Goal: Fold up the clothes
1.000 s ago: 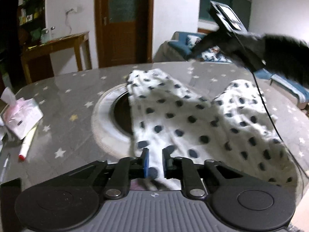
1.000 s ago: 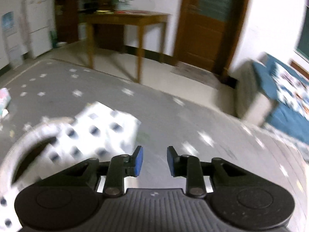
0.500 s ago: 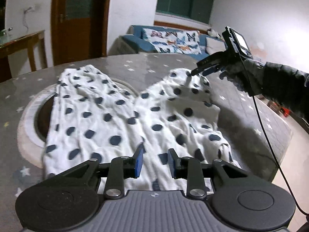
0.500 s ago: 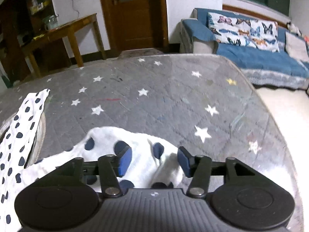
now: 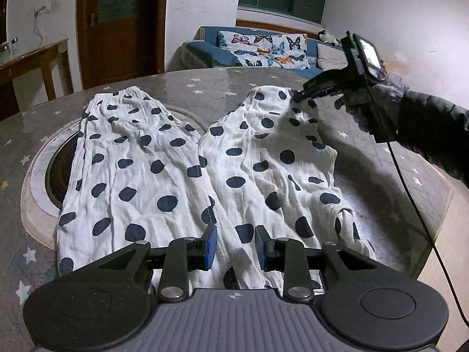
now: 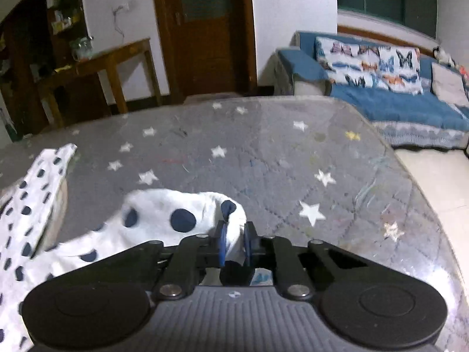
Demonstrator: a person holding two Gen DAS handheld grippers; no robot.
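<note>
My right claw closing, pinching trousers hem, lower centre. My left claw parted over waistband, bottom centre, cloth between pads, ungripped.

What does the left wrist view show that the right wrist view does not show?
Only the left wrist view shows both legs of the polka-dot trousers spread on the table, the round mat under them, the left hand-held gripper with fabric between its apart pads, and the person's gloved hand.

Only the right wrist view shows the right hand-held gripper closing, cloth pinched between its pads, and the shelves.

Both show the trousers, the star-patterned table, the door and the blue sofa.
</note>
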